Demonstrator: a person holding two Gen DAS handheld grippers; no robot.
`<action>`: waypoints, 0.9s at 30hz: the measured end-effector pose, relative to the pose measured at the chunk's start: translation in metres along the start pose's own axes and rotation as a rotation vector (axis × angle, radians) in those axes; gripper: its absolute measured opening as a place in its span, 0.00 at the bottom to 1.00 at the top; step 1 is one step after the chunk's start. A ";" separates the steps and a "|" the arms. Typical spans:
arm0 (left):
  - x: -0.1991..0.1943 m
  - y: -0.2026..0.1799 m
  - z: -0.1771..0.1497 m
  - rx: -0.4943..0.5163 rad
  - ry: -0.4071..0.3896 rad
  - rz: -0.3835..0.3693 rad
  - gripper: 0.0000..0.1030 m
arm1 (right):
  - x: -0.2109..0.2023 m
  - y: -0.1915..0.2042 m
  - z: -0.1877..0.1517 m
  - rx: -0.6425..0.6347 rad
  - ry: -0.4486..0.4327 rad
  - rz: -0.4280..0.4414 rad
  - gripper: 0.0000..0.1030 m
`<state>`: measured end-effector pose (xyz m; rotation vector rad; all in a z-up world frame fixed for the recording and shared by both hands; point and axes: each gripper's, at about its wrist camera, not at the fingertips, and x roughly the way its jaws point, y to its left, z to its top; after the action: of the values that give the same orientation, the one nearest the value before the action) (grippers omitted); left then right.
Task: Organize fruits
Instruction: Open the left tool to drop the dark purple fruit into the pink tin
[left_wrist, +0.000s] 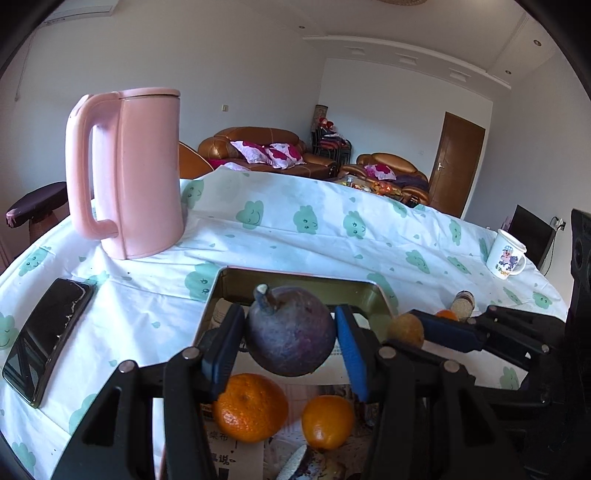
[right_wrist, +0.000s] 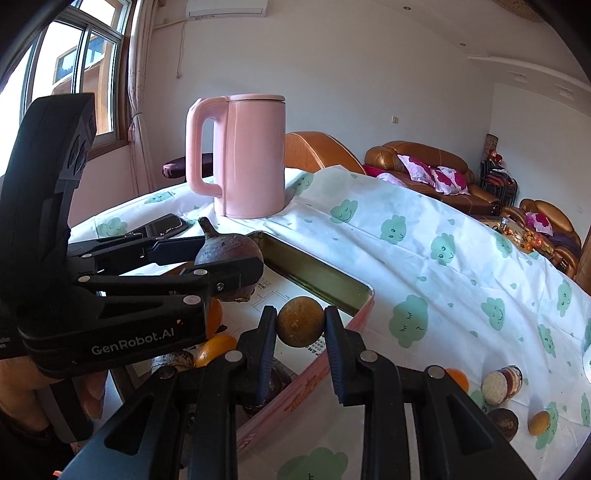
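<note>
My left gripper (left_wrist: 290, 336) is shut on a dark purple fruit with a stem (left_wrist: 290, 330), held above a rectangular metal tray (left_wrist: 295, 275) lined with newspaper. Two oranges (left_wrist: 251, 411) (left_wrist: 327, 421) lie in the tray beneath it. My right gripper (right_wrist: 301, 323) is shut on a small brown round fruit (right_wrist: 301, 321), also over the tray (right_wrist: 314, 273). In the right wrist view the left gripper (right_wrist: 207, 258) and its purple fruit (right_wrist: 229, 251) are at the left. The right gripper and its brown fruit (left_wrist: 406, 328) show at the right of the left wrist view.
A pink kettle (left_wrist: 129, 173) stands behind the tray and a black phone (left_wrist: 48, 336) lies to its left. A white mug (left_wrist: 506, 254) sits far right. A small jar (right_wrist: 502, 380), an orange (right_wrist: 458, 378) and small brown fruits (right_wrist: 539, 422) lie on the cloud-print cloth (right_wrist: 443, 258).
</note>
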<state>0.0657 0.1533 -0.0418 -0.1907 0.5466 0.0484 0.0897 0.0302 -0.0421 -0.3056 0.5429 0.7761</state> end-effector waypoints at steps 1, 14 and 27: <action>0.000 0.001 0.000 0.002 0.000 0.002 0.51 | 0.005 0.002 0.001 -0.005 0.013 0.002 0.27; -0.029 -0.020 0.004 0.023 -0.101 -0.018 0.79 | -0.029 -0.007 -0.015 -0.010 -0.026 -0.035 0.49; -0.011 -0.147 0.001 0.210 -0.071 -0.161 0.91 | -0.093 -0.183 -0.075 0.279 0.048 -0.451 0.57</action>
<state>0.0707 0.0095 -0.0107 -0.0272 0.4609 -0.1577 0.1428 -0.1820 -0.0396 -0.1776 0.5924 0.2525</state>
